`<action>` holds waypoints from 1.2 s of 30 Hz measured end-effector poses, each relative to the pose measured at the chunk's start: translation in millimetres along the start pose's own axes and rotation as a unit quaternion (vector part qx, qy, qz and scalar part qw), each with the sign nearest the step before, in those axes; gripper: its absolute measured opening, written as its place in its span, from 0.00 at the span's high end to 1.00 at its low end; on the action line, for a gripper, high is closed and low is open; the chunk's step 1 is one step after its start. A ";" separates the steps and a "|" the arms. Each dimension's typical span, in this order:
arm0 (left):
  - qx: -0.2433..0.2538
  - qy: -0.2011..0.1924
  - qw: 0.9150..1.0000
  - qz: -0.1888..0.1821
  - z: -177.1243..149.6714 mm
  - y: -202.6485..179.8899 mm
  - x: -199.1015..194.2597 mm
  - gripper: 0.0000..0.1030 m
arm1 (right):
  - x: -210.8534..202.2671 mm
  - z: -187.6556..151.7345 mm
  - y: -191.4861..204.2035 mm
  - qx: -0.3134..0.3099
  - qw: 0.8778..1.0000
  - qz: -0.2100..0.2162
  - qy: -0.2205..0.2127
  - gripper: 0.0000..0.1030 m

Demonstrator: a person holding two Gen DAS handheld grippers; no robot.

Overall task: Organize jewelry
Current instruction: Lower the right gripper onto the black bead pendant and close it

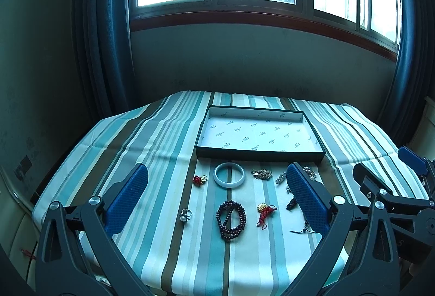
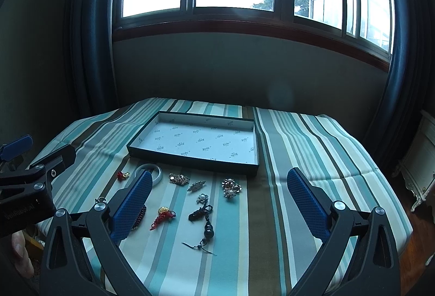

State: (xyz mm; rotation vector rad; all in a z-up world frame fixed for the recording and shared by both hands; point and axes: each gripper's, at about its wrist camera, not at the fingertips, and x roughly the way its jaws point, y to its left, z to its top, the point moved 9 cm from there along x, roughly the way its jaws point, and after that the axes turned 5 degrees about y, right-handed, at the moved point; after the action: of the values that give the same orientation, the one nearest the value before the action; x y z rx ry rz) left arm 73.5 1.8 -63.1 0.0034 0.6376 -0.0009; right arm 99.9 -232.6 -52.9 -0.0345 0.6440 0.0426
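A shallow dark box (image 1: 259, 155) with white patterned lining sits empty at the table's far middle; it also shows in the right wrist view (image 2: 190, 158). In front of it lie a pale jade bangle (image 1: 229, 175), a dark bead bracelet (image 1: 231, 219), a pearl ring (image 1: 185, 214), a red charm (image 1: 199, 179), a gold and red tassel (image 1: 265, 211), brooches (image 2: 231, 186) and a black pendant (image 2: 202, 210). My left gripper (image 1: 216, 196) is open and empty above the jewelry. My right gripper (image 2: 220, 202) is open and empty, to the right of the left one.
The table wears a striped teal cloth (image 2: 312, 149) whose edges drop off on all sides. A wall, a window and dark curtains (image 1: 103, 37) stand behind. White furniture (image 2: 418, 173) stands at the right.
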 end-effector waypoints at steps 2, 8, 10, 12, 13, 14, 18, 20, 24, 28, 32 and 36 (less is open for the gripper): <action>0.000 0.005 1.000 0.002 -0.6 2.2 4.3 0.02 | 4.1 -1.1 -0.9 -0.001 1.000 0.000 0.004 0.04; -0.018 0.052 0.998 0.004 -12.8 18.0 39.9 0.02 | 40.2 -13.2 -18.3 0.007 0.999 0.004 0.036 0.04; -0.026 0.086 0.996 -0.002 -25.6 24.8 61.2 0.02 | 56.6 -23.7 -24.8 0.018 0.998 0.014 0.058 0.04; -0.037 0.116 0.993 0.002 -40.2 33.5 80.5 0.02 | 74.0 -38.4 -27.9 0.025 0.996 0.024 0.085 0.04; -0.041 0.130 0.991 0.003 -48.1 37.1 89.7 0.02 | 83.2 -47.2 -28.1 0.025 0.994 0.027 0.102 0.04; -0.042 0.144 0.989 0.004 -55.7 40.0 97.7 0.02 | 91.5 -55.9 -26.9 0.024 0.992 0.031 0.118 0.05; -0.029 0.175 0.984 0.011 -76.9 44.3 118.0 0.11 | 111.1 -82.9 -17.4 0.012 0.986 0.045 0.162 0.07; -0.021 0.186 0.982 0.014 -83.2 45.6 124.3 0.19 | 120.1 -93.9 -10.9 0.010 0.981 0.058 0.183 0.31; -0.017 0.194 0.981 0.013 -86.6 48.4 135.2 0.19 | 130.7 -106.8 1.5 0.005 0.974 0.079 0.214 0.52; -0.015 0.196 0.980 0.023 -86.7 53.1 139.6 0.19 | 133.2 -107.4 12.5 -0.017 0.972 0.083 0.219 0.53; -0.023 0.211 0.977 0.022 -93.0 58.1 147.6 0.19 | 139.8 -113.7 13.3 -0.017 0.968 0.090 0.233 0.62; -0.028 0.222 0.974 0.017 -97.7 58.6 153.3 0.19 | 144.4 -118.5 13.7 -0.018 0.966 0.093 0.240 0.72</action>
State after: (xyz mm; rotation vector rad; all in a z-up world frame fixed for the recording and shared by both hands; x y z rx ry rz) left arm 138.7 60.8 -232.6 -0.0406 1.0853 0.0517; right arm 143.6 -220.1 -234.7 -0.0198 1.1316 0.2339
